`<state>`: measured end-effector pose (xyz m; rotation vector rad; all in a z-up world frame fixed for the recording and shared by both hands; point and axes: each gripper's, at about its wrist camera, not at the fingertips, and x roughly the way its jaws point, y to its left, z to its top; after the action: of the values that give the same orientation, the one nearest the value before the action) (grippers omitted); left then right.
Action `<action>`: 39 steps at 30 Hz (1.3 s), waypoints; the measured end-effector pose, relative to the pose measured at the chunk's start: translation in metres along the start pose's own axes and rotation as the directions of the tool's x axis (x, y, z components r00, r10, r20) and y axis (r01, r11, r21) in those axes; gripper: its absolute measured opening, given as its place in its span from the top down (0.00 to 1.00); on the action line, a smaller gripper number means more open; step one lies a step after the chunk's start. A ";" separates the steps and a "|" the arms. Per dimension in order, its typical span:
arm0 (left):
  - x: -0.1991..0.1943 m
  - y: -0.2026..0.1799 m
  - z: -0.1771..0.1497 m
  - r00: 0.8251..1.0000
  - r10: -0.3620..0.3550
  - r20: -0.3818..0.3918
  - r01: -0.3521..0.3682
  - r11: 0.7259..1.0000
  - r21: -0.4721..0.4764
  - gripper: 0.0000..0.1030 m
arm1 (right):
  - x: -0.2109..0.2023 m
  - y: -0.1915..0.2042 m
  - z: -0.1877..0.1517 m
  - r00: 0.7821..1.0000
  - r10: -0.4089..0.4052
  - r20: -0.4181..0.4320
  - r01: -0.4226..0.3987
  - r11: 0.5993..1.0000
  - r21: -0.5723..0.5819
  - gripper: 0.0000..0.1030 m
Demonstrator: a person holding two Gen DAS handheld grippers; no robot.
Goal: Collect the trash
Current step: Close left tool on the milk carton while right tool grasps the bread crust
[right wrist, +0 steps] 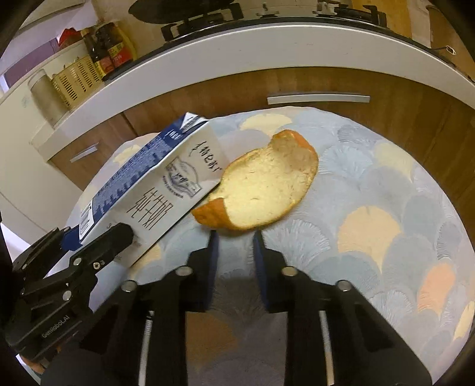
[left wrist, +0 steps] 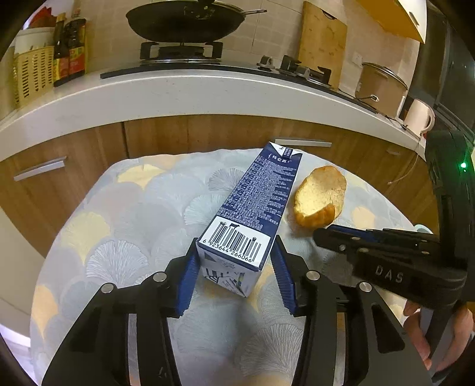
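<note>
While the milk carton (left wrist: 252, 205) lies flat, the left gripper (left wrist: 234, 273) is spread around its end. The right gripper (right wrist: 234, 237) is spread apart, near the peel (right wrist: 261, 184).

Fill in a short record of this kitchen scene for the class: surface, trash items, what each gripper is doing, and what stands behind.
surface: round table with fan-patterned cloth
trash 1: blue and white milk carton, lying on its side
trash 2: pomelo peel, pale inner side up, beside the carton
left gripper: open, fingers on either side of the carton's barcode end
right gripper: open, empty, just short of the peel
behind: white counter with wok on stove, sauce bottles, wooden cabinets below
</note>
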<state>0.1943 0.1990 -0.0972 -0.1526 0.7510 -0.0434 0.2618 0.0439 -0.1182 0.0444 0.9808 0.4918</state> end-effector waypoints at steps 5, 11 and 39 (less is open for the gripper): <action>-0.002 0.001 -0.001 1.000 -0.003 0.008 0.003 1.000 -0.025 0.58 | -0.005 -0.015 -0.002 1.000 0.013 0.013 -0.013 0.999 0.038 0.99; -0.017 0.002 -0.006 0.999 0.025 0.023 -0.024 0.998 -0.050 0.59 | -0.028 -0.033 -0.005 0.998 -0.033 0.055 0.030 0.998 0.057 0.99; -0.018 -0.001 -0.020 0.996 0.072 0.046 -0.069 0.995 -0.068 0.60 | 0.011 -0.010 0.038 0.997 -0.036 0.063 0.041 0.996 -0.084 0.96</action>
<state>0.1671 0.1972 -0.0991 -0.1891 0.7095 0.0524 0.3014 0.0467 -0.1080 -0.0361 0.8978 0.4939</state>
